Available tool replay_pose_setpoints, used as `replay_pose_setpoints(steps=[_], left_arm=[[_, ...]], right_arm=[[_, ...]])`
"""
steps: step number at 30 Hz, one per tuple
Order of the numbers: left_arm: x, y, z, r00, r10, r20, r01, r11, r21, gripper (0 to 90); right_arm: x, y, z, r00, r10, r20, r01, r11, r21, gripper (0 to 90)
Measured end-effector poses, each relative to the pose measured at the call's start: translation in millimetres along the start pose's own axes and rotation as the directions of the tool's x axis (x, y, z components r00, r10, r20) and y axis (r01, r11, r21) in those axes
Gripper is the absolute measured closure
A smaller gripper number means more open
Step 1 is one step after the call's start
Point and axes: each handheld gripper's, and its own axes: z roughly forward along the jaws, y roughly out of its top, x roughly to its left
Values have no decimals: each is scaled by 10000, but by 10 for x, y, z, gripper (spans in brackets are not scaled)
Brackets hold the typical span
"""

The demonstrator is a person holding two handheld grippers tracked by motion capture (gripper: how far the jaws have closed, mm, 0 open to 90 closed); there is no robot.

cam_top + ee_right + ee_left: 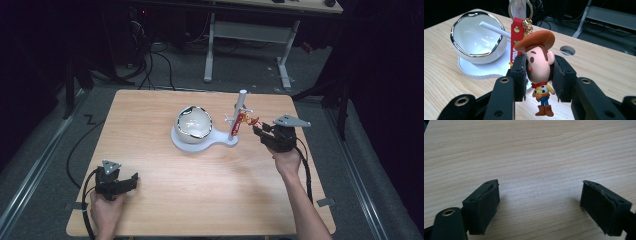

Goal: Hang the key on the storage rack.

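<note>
My right tongs (539, 75) clamp the cowboy keychain (539, 65) by its head, its ring (520, 8) around the stand (239, 117). Pulling sideways could topple the stand. My left tongs (540, 202) rest apart on the surface (529, 152).

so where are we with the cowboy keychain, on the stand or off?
Done: the right tongs are shut on the cowboy figure's head. In hand: its red strap and gold ring hang at the white stand's post, so it is neither clearly hung nor free. Left: finishing that move. Left tongs sit open over bare table, idle.
</note>
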Motion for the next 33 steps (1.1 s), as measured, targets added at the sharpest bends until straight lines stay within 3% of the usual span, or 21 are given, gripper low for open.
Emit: replay_pose_setpoints(steps=[10, 33], left_arm=[[-1, 0, 0, 10000, -3, -6, 3, 10000, -2, 163], [-1, 1, 1, 10000, -5, -8, 5, 10000, 2, 163]], right_arm=[[6, -53, 73, 9981, 322, -521, -311, 9993, 209, 655], [61, -138, 258, 9975, 404, -582, -384, 9987, 348, 651]])
